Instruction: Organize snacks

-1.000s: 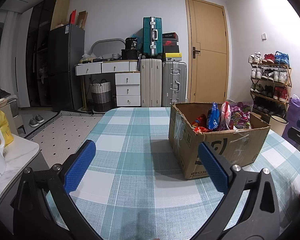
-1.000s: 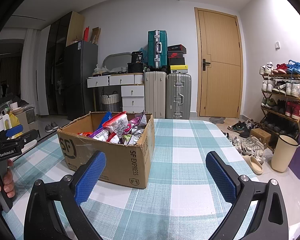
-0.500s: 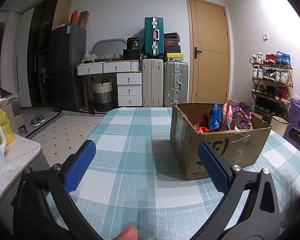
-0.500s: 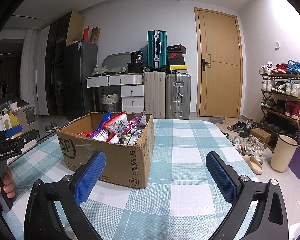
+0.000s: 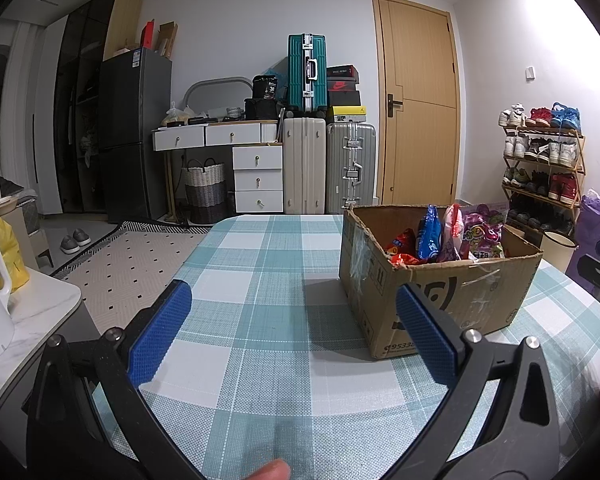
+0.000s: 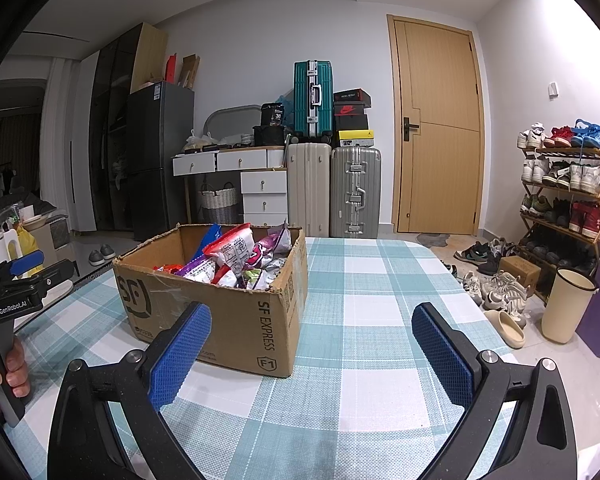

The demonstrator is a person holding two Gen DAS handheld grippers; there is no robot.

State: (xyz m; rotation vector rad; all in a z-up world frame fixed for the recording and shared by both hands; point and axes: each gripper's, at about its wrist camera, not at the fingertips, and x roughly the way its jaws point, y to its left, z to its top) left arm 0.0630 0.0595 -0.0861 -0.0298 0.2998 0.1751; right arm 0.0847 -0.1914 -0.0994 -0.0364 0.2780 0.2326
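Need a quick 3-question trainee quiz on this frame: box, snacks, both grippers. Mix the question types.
1. True or false: the left gripper holds a snack.
2. Multiple choice: where are the snacks? A) spread over the table B) inside the box C) on the shoe rack
3. Fill in: seen from the right gripper, the box sits ahead and to the ____.

Key
1. False. Its fingers stand wide apart with only table between them.
2. B. The packets stand in the open box, some poking above the rim.
3. Left. The right gripper is also open, with nothing between its fingers.
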